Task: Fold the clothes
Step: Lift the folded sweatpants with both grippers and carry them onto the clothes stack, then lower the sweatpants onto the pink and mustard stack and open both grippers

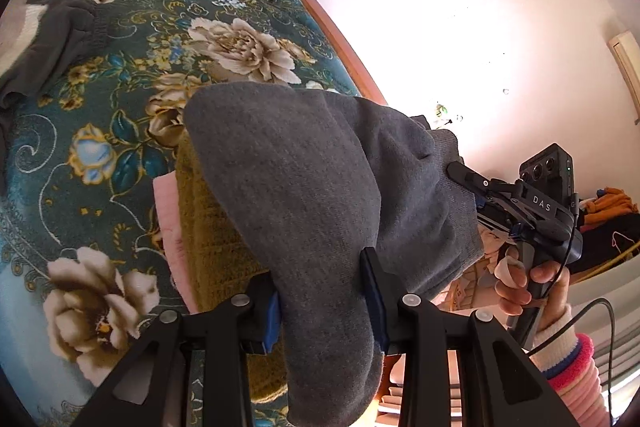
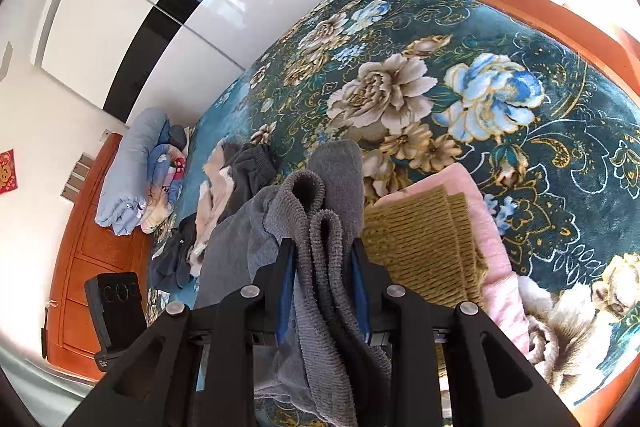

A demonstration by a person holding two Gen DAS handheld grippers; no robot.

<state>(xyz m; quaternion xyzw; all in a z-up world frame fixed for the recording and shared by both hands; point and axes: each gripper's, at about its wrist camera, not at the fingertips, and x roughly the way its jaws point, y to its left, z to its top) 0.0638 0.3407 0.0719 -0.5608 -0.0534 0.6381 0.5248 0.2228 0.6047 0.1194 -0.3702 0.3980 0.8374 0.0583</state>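
Note:
A grey sweatshirt (image 1: 304,187) hangs folded between both grippers, held above the bed. My left gripper (image 1: 324,291) is shut on one bunched end of it. My right gripper (image 2: 324,259) is shut on the ribbed hem end of the grey sweatshirt (image 2: 320,227); it also shows in the left wrist view (image 1: 472,183), gripping the cloth at the right. Under the sweatshirt lies a stack: a folded olive knit sweater (image 2: 420,247) on a folded pink garment (image 2: 492,227). The stack also shows in the left wrist view (image 1: 208,227).
The bed has a teal floral blanket (image 2: 520,27). A heap of unfolded dark and cream clothes (image 2: 224,195) lies further along the bed, also seen in the left wrist view (image 1: 56,39). A rolled blue quilt (image 2: 136,163) lies by the wooden headboard. White wardrobe doors stand behind.

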